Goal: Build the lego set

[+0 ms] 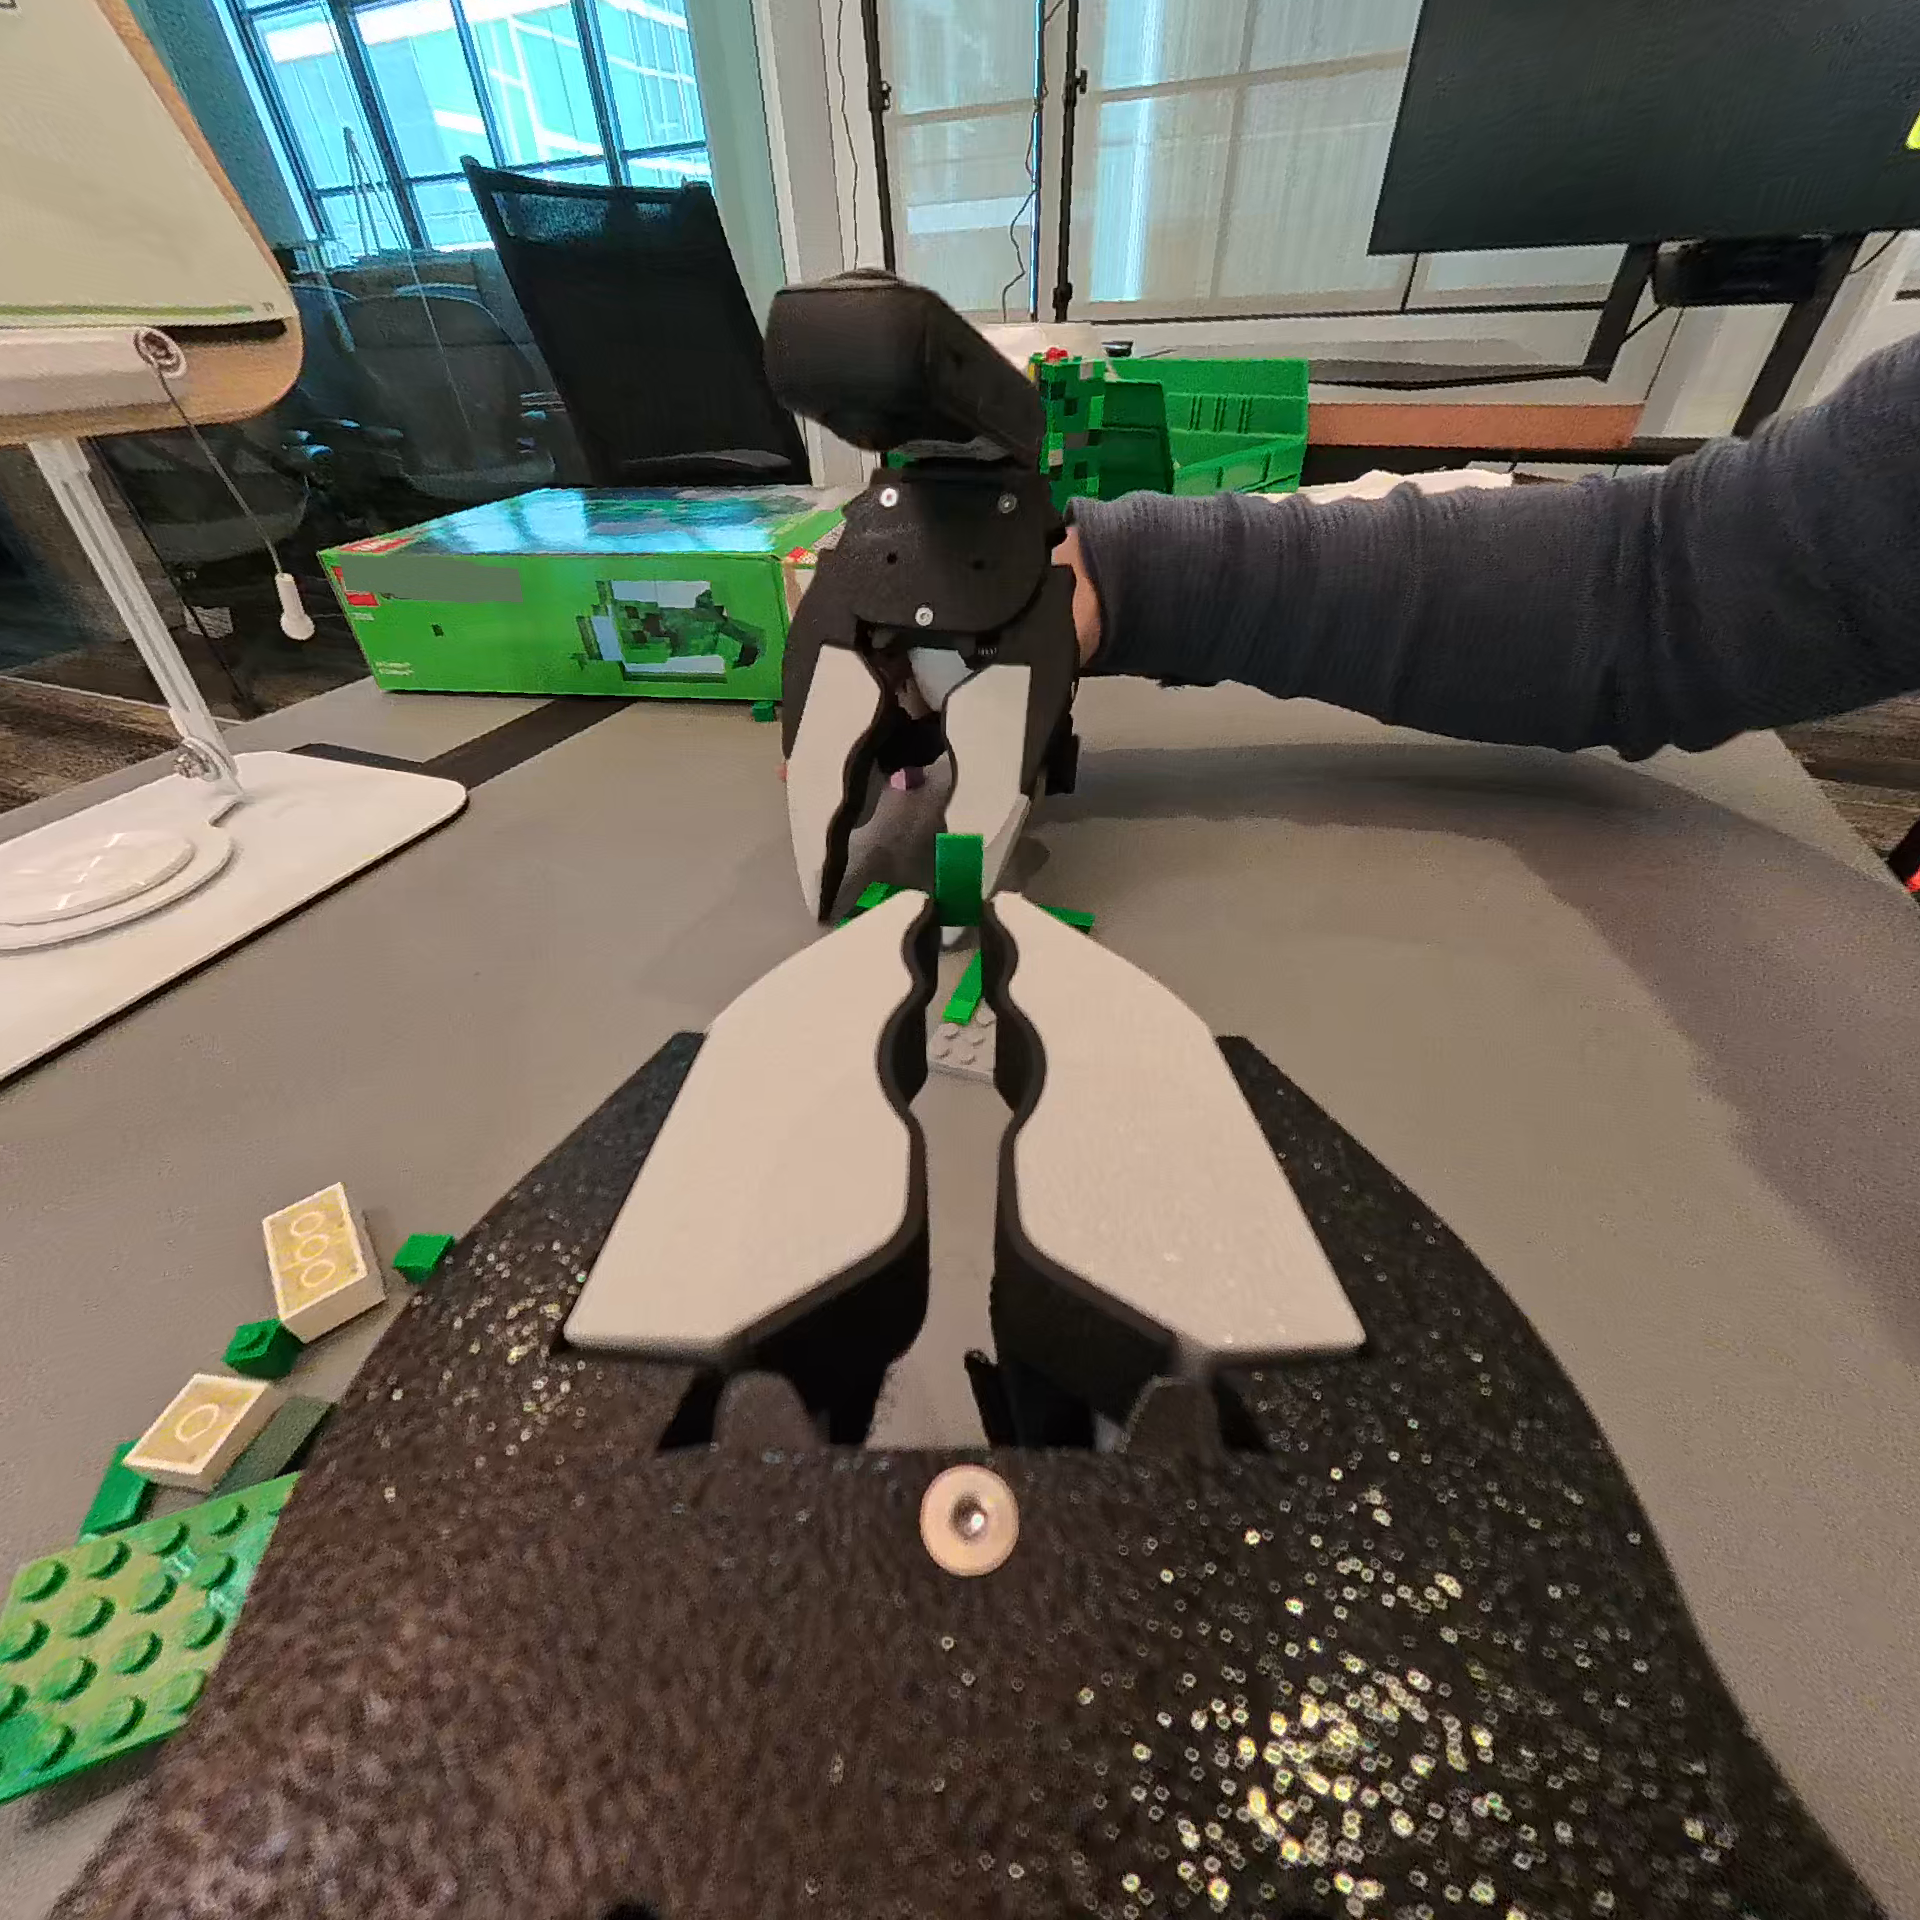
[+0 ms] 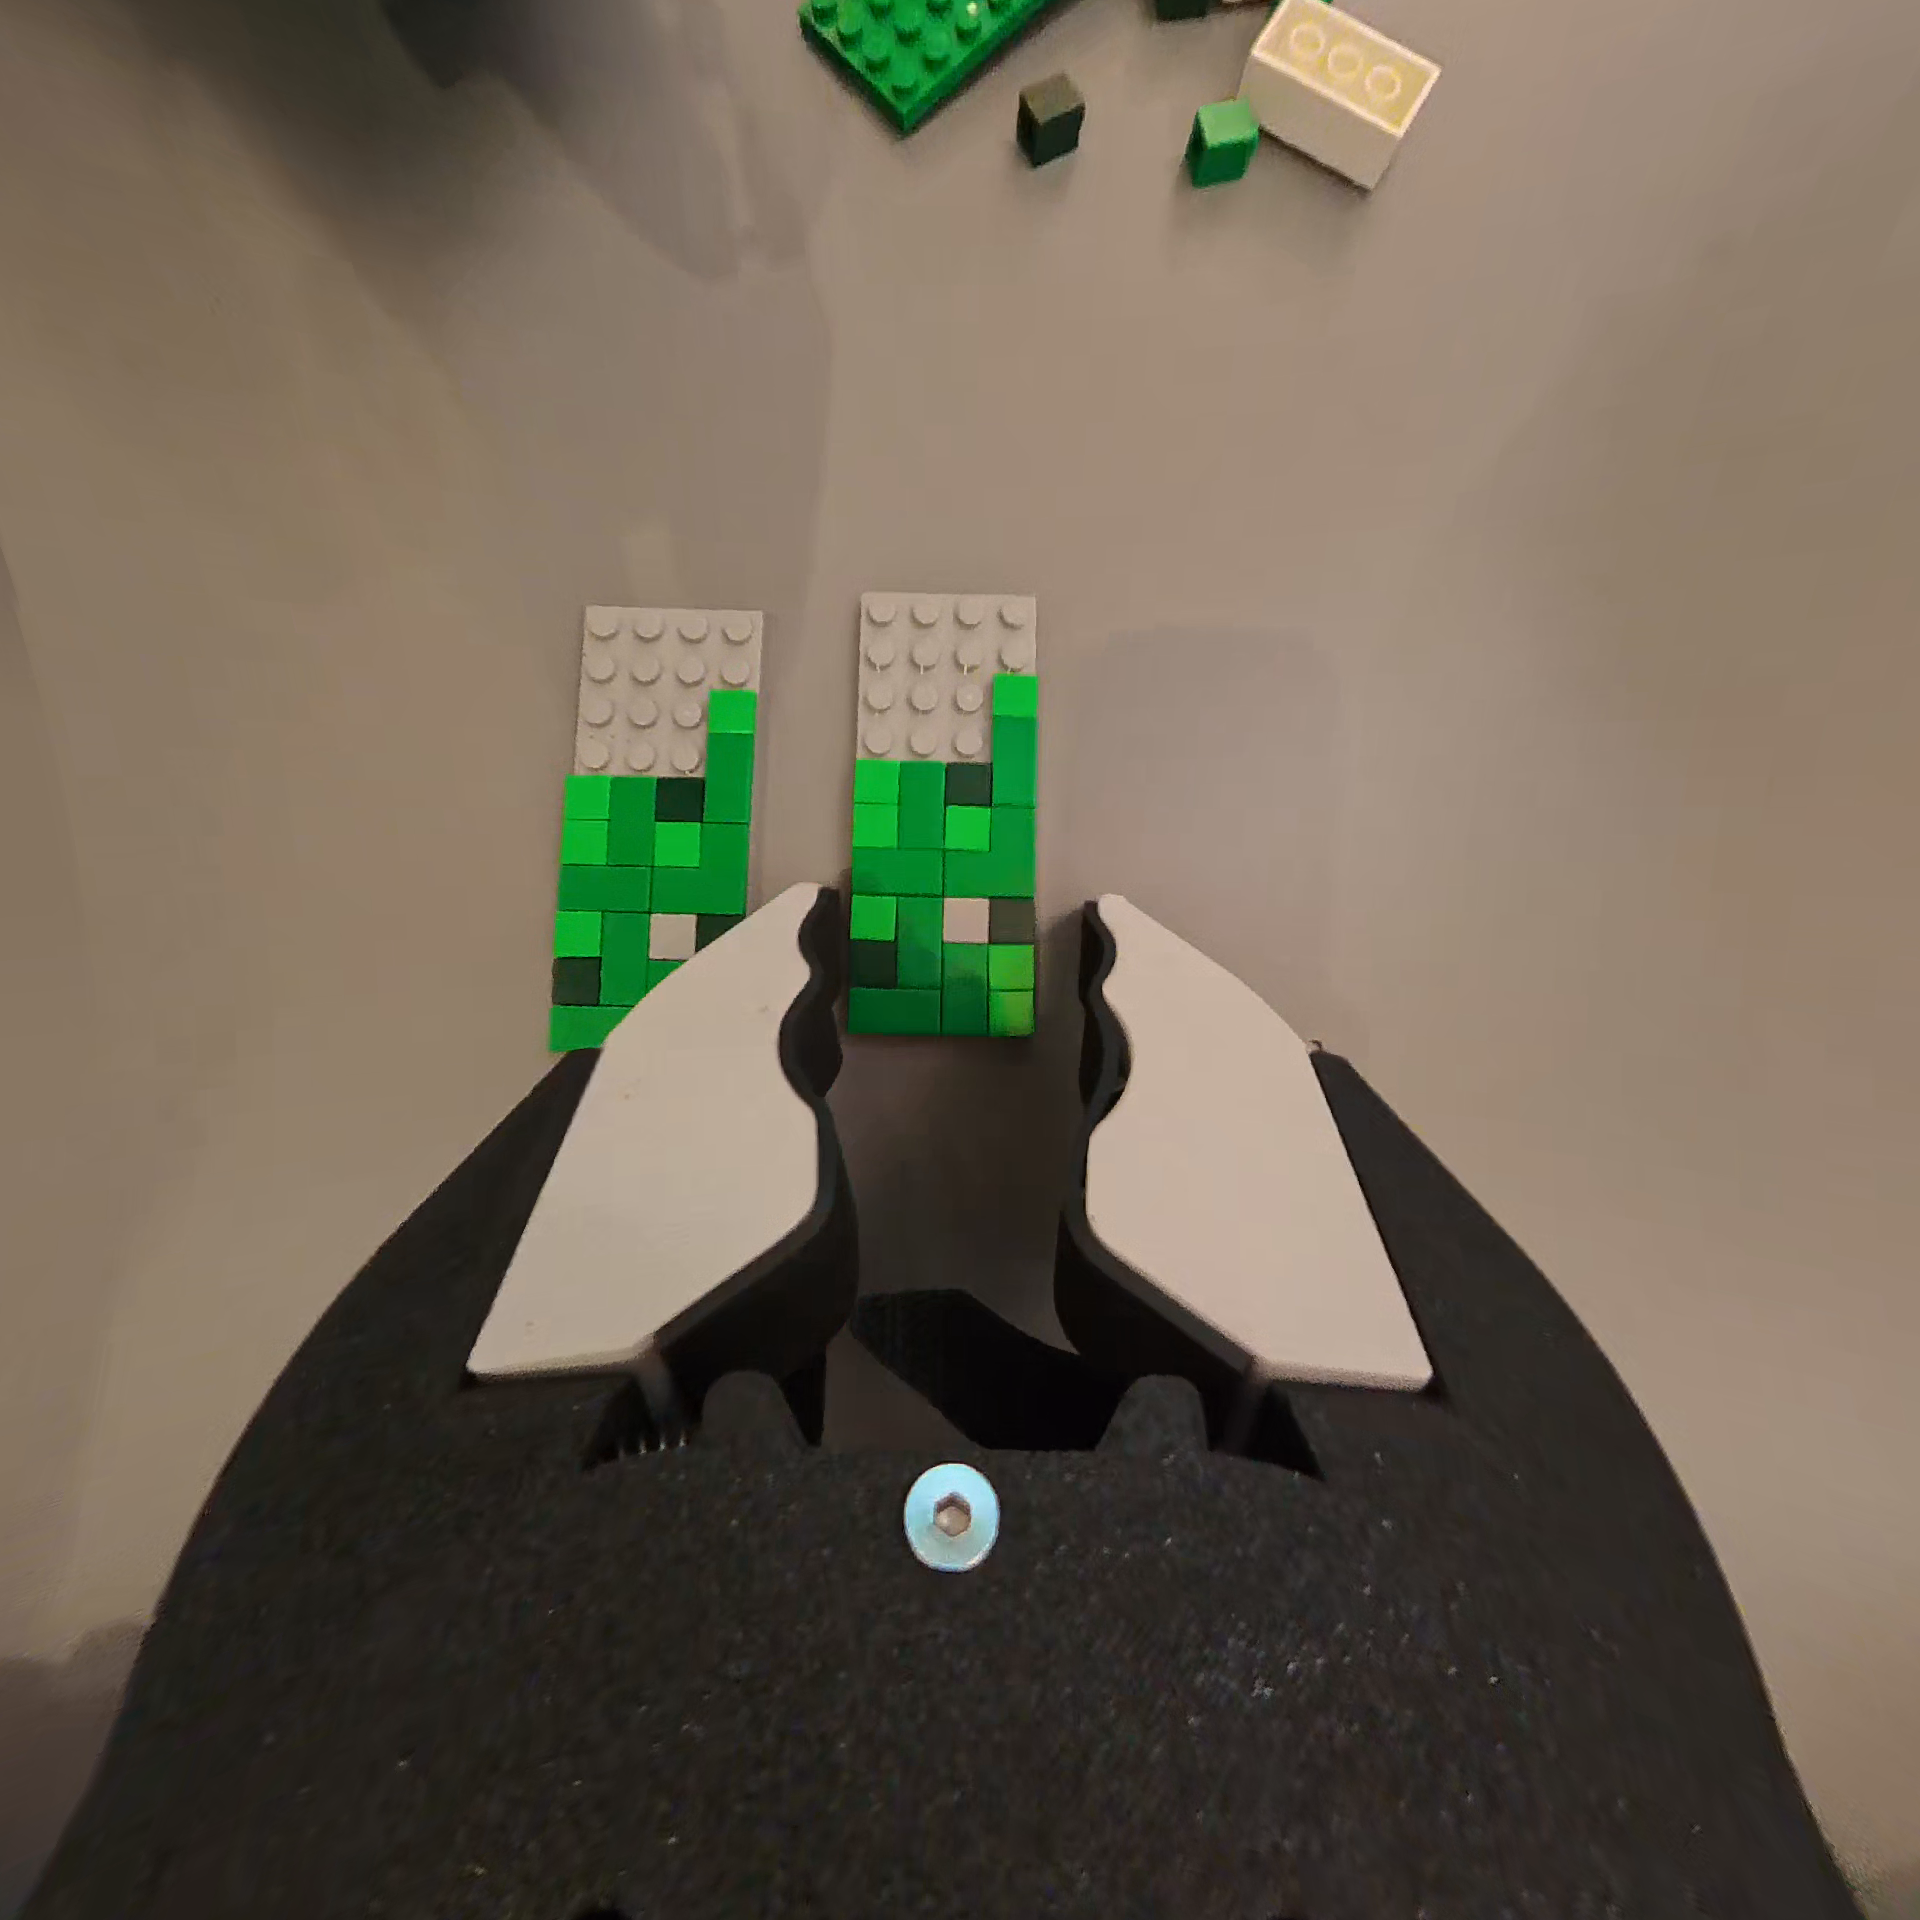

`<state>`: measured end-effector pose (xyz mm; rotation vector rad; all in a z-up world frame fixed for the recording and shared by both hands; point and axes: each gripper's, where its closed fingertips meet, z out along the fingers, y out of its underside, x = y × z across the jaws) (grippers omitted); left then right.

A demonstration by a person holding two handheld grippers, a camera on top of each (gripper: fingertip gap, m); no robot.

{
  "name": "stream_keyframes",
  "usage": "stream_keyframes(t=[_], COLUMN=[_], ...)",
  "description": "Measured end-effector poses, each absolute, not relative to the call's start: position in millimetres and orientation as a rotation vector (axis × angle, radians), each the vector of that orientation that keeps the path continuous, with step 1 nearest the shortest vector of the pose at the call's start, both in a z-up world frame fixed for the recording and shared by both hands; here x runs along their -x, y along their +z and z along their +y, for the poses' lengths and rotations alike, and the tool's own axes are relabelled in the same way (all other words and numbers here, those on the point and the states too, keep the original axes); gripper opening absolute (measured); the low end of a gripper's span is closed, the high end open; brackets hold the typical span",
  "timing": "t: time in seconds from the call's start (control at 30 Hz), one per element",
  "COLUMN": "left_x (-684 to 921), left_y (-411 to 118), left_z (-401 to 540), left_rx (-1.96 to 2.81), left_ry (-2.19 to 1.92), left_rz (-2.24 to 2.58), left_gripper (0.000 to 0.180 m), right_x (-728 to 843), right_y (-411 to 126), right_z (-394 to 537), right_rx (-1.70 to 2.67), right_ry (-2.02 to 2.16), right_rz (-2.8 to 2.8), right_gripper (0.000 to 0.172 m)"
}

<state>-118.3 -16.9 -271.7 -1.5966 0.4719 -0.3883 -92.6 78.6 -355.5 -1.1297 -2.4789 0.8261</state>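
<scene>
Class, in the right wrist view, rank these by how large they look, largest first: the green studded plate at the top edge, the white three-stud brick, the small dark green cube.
1. Green studded plate, though the frame crops it.
2. White three-stud brick.
3. Small dark green cube.

Each claw [image 1: 958, 914] has two pale grey fingers [image 1: 790, 1143] with wavy black inner pads, set on a speckled black body with one silver screw [image 1: 968, 1519]. The person wears a dark grey-blue knit sleeve [image 1: 1507, 613].

green baseplate [image 1: 114, 1621] cut by left edge, left plate's [image 2: 665, 717] near corner behind the right tool [image 2: 951, 914]
</scene>
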Motion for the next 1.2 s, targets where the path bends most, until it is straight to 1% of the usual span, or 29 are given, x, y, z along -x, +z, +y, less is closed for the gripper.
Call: stream_keyframes(t=[0.13, 0.33, 0.53, 0.9, 1.07, 1.2], left_x=[119, 125, 139, 166, 157, 144], left_y=[-272, -272, -267, -267, -281, -296], left_z=[-17, -18, -22, -39, -42, -47], left_rx=[1.600, 1.608, 1.610, 1.652, 1.753, 1.878], left_ry=[-0.394, -0.353, -0.302, -0.167, -0.137, -0.073], left_rz=[0.468, 0.472, 0.466, 0.501, 0.618, 0.803], left_gripper=[0.007, 0.007, 0.007, 0.007, 0.007, 0.007], right_x=[94, 97, 101, 105, 106, 102], right_y=[-356, -355, -342, -331, -334, -340], right_z=[75, 72, 64, 20, 1, -10], right_rx=[1.095, 1.081, 1.067, 1.024, 1.126, 1.204], right_ry=[0.795, 0.757, 0.814, 0.841, 0.794, 0.743], right_rz=[-2.518, -2.501, -2.412, -2.347, -2.303, -2.324], right_gripper=[0.033, 0.033, 0.033, 0.032, 0.032, 0.032])
